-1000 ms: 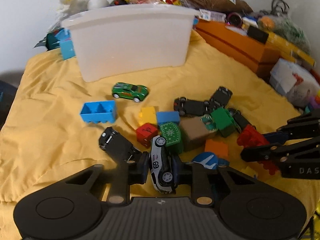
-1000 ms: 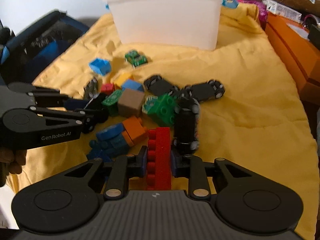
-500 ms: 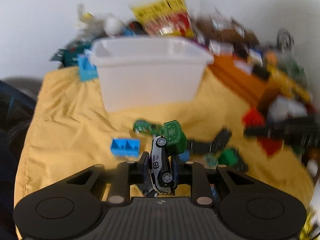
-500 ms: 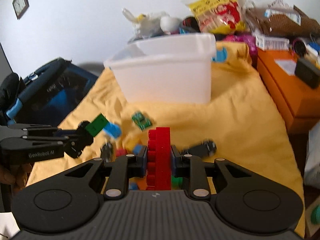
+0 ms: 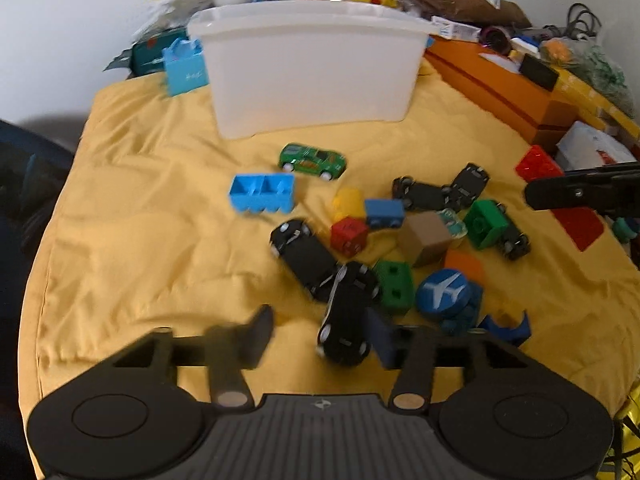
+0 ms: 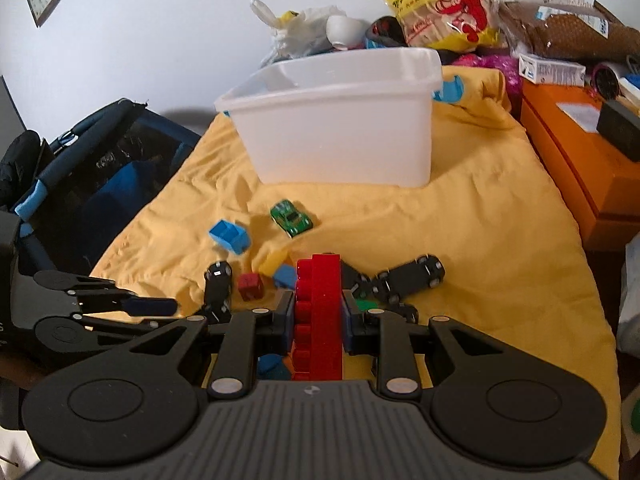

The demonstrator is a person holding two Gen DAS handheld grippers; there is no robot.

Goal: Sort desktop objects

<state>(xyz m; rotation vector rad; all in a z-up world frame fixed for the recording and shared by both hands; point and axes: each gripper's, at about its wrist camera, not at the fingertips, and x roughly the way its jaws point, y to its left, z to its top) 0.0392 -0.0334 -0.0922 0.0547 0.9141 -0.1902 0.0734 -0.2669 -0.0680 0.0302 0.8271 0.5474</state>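
My left gripper hangs low over the yellow cloth and its jaws are opening. A toy car lies dark side up between the fingers, close to the right one, and no pad presses on it. A green block rests just beyond it in the pile of toy cars and blocks. My right gripper is shut on a long red brick, raised above the pile. The white bin stands at the back of the cloth. A green car and a blue brick lie before it.
Orange boxes line the right side of the cloth. A dark bag stands off the left edge. Snack bags and other clutter pile up behind the bin. Bare yellow cloth stretches along the left.
The left jaws have spread and let go of the toy car and the green block, which now lie on the cloth. The right gripper has risen with the red brick.
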